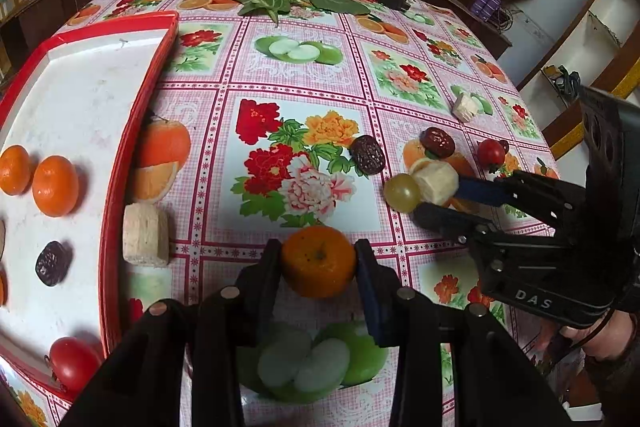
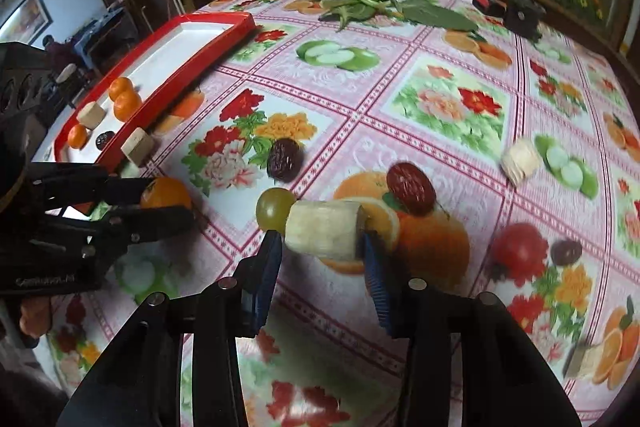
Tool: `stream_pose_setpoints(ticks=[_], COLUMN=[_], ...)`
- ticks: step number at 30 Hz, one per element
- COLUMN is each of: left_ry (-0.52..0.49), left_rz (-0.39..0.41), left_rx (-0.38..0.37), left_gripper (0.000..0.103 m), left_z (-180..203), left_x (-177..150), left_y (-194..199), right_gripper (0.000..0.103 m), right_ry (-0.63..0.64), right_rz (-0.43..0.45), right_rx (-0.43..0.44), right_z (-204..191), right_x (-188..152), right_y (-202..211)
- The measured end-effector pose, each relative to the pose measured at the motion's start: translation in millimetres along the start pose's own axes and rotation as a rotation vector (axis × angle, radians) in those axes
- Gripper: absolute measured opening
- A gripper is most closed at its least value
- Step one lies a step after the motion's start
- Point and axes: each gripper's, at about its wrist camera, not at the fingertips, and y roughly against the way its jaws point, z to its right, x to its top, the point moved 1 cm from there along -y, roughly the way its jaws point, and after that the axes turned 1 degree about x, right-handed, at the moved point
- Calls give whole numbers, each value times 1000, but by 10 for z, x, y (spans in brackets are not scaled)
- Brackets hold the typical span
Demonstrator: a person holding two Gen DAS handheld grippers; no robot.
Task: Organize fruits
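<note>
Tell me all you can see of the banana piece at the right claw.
The banana piece is a short, pale cream, peeled-looking cylinder lying on its side on the tablecloth, crosswise between the right claw fingertips, whose blue pads meet its ends. A green grape sits against its far left end.

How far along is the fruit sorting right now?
Done: the red-rimmed white tray already holds two small oranges, a dark date and a red tomato. In hand: the left gripper clamps an orange mandarin; the right gripper straddles a pale banana chunk. Left: green grape, loose dates, tomato.
</note>
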Motion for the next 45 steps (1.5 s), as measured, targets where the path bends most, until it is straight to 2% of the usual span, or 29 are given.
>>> stream_pose_setpoints(ticks=[5, 13, 24, 31, 40, 43, 45], left_ry=[3, 12, 1, 7, 50, 33, 23], left_rz=[42, 19, 17, 55, 90, 100, 106], left_rx=[-10, -35, -84, -90, -58, -46, -51], left_gripper=[39, 39, 39, 39, 39, 39, 39], left_z=[-10, 48, 114, -10, -449, -529, -549], left_x=[-36, -85, -219, -150, 26, 28, 9], left_y=[20, 39, 148, 348, 589, 652, 683], right_gripper=[36, 35, 36, 35, 35, 37, 50], right_ry=[-19, -49, -86, -49, 8, -13, -12], right_rz=[44, 73, 54, 85, 111, 69, 57], right_rx=[-6, 21, 13, 10, 17, 14, 2], right_z=[43, -5, -83, -309, -671, -636, -623], right_x=[31, -21, -218, -30, 400, 333, 233], right_y=[62, 231, 331, 406, 313, 252, 240])
